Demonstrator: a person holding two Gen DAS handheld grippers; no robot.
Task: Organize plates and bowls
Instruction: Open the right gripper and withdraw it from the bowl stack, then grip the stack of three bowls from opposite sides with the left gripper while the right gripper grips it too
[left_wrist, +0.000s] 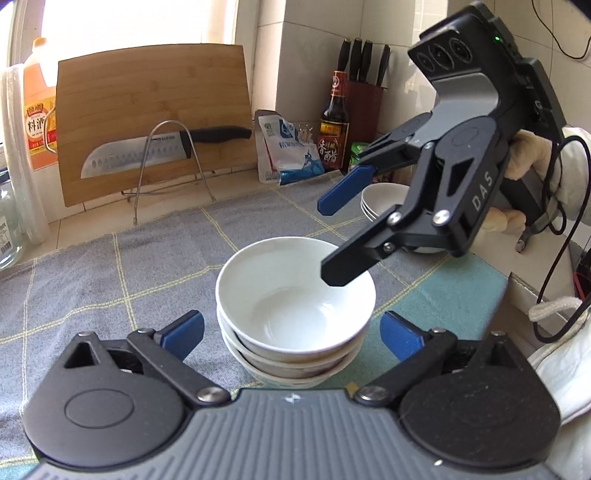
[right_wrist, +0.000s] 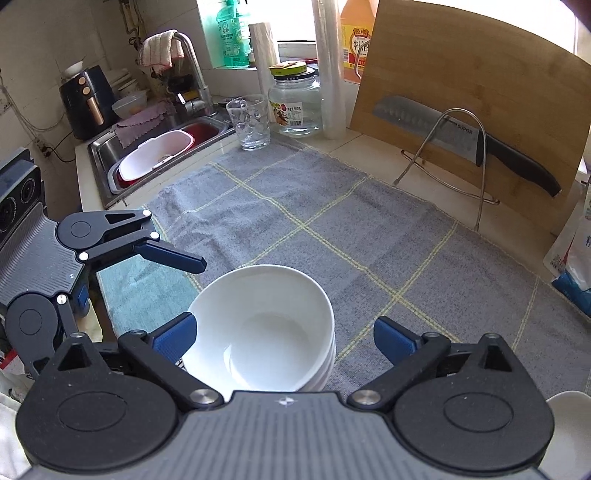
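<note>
A stack of white bowls stands on the grey checked cloth. My left gripper is open, its blue pads either side of the stack's near edge, apart from it. My right gripper is open and empty, just above the right side of the top bowl's rim. In the right wrist view the same bowl stack sits between the open right gripper's pads, and the left gripper shows open at left. A second stack of white dishes lies behind the right gripper.
A bamboo cutting board with a knife on a wire rack leans at the back. Vinegar bottle, knife block and salt bag stand behind. A glass, jar and sink lie beyond the cloth.
</note>
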